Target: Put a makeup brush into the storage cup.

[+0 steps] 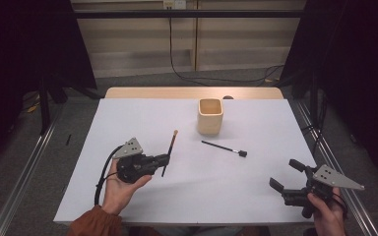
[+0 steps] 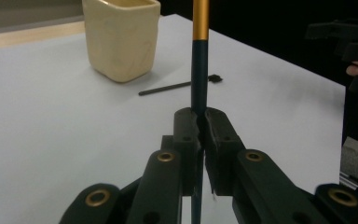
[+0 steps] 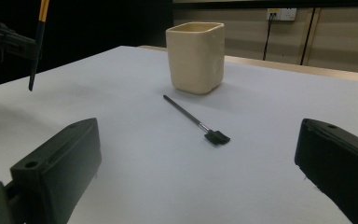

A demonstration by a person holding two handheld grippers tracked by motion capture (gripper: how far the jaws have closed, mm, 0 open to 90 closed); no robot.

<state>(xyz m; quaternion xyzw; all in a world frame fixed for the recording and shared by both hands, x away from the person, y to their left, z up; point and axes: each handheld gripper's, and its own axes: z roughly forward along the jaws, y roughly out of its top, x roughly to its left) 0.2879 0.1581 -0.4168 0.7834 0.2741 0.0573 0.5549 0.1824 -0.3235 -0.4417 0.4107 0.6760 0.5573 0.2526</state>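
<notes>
Tabletop came first in size: a flat, matte white sheet laid over a pale wooden board whose far edge showed beyond it. On it, toward the far side, stood the cup, cream-coloured, squarish with rounded corners and a slightly dimpled glazed wall; its inside could not be seen from either gripper view. The left hand-held gripper, black and hard-looking with brass rivets, was clamped tight on a brush, a thin dark stick with a gold band, lifted off the tabletop at its left part and crossing the jaws. In the left gripper view the brush's upper end was cut off by the frame. The right hand-held gripper hung at the near right corner with its blocky jaws spread wide and bare. Between cup and right hand-held gripper lay a second brush, slim, dark, with a small flat black head.
</notes>
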